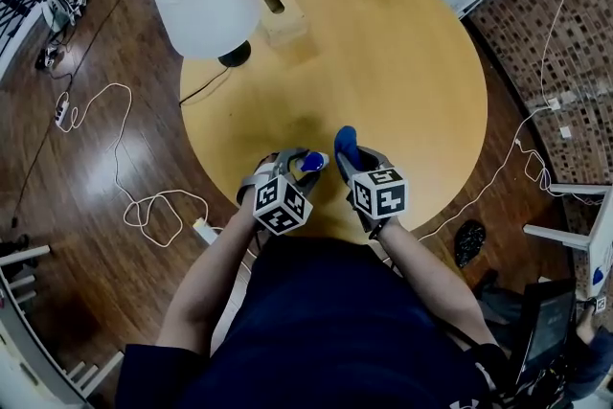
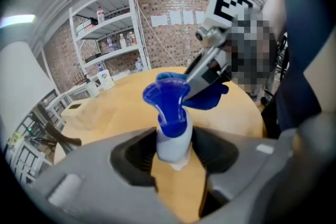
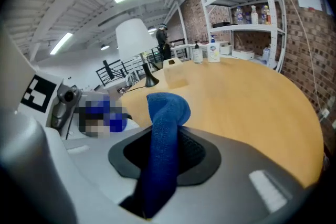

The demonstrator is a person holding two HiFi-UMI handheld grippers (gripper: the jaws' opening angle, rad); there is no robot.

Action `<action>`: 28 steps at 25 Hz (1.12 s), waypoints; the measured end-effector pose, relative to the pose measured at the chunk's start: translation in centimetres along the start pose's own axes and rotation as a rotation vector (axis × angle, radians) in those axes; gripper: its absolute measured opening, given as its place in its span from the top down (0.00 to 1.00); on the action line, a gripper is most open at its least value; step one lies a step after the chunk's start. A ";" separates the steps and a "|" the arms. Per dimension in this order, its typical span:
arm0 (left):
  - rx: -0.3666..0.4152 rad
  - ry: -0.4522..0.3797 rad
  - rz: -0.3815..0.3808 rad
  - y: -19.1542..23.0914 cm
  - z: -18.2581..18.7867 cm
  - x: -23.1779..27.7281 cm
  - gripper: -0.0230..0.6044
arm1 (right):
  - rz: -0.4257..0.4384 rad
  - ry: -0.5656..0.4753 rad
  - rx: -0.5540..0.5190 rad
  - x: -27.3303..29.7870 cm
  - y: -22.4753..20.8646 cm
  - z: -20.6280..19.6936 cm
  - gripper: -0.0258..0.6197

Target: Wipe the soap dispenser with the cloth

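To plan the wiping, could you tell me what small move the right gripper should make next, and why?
Probably slide the cloth down along the dispenser: the left gripper clamps its white body, and the right gripper holds the cloth up by the blue pump.

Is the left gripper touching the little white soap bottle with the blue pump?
Touching. In the left gripper view, the left gripper has its black pads pressed against both sides of the small white soap bottle with the blue pump.
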State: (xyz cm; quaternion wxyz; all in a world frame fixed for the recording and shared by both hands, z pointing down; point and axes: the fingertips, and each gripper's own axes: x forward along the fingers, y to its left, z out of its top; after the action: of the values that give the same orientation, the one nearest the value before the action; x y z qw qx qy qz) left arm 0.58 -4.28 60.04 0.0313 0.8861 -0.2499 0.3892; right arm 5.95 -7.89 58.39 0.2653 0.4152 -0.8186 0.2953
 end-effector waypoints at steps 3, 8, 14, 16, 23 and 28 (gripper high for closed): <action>-0.003 0.002 -0.001 0.2 0.0 -0.1 0.62 | 0.057 -0.045 0.041 -0.6 0.9 1.8 0.79; -0.008 0.008 -0.004 0.1 0.0 0.0 0.62 | 0.141 0.005 -0.030 1.3 4.1 1.8 0.80; -0.013 0.012 0.003 0.1 -0.1 0.2 0.62 | 0.031 0.066 -0.015 1.6 0.6 0.2 0.80; -0.017 0.011 0.003 0.1 0.0 0.3 0.63 | 0.021 0.051 0.056 0.9 -0.3 -0.7 0.80; -0.062 0.021 0.021 0.3 -0.2 0.2 0.63 | 0.160 -0.067 0.000 -0.7 5.0 -1.4 0.80; -0.067 0.022 0.032 0.2 -0.2 0.3 0.63 | 0.087 -0.053 0.042 0.0 2.0 -1.4 0.80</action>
State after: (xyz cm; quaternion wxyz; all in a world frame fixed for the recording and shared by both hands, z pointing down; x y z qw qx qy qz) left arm 0.54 -4.53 60.36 0.0571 0.8761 -0.2767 0.3907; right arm 4.55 -5.97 58.88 0.2217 0.3922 -0.8363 0.3124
